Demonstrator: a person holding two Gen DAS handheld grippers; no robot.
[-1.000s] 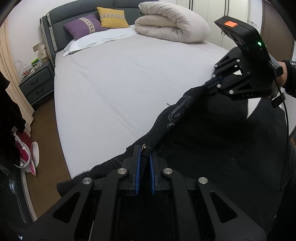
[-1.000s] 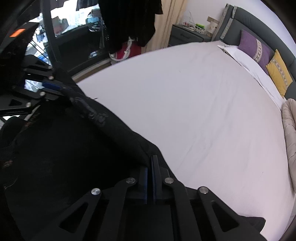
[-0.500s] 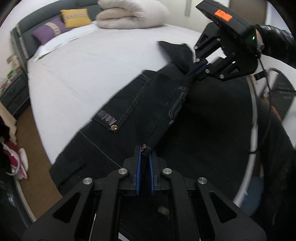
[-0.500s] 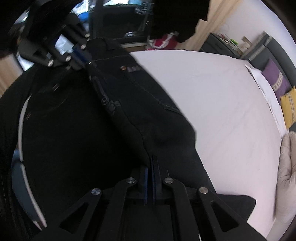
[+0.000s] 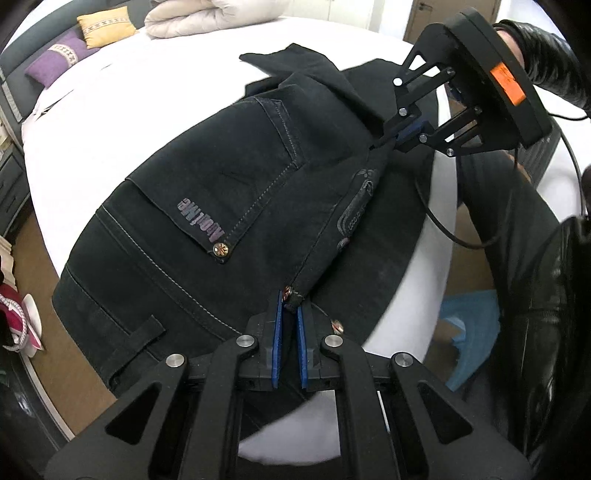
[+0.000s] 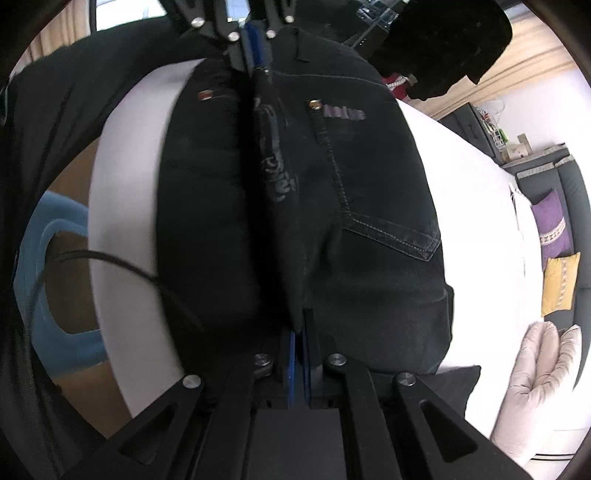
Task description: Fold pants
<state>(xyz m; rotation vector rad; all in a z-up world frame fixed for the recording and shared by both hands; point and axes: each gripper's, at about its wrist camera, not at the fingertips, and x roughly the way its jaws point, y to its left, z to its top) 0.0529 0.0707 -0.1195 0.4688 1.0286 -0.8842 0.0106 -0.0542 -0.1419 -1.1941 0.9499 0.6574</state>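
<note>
Your left gripper [image 5: 290, 314] and right gripper [image 6: 300, 325] both clamped on black pants [image 5: 229, 192], draped over white bed [image 5: 92, 110], folded duvet [image 6: 539, 376] and pillows [image 6: 554, 225] well beyond, cable [image 5: 443, 229] dangling beside.

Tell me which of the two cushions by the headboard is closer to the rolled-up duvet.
The yellow cushion. In the left wrist view it lies right beside the rolled duvet, while the purple cushion sits on its far side, further from the duvet.
</note>
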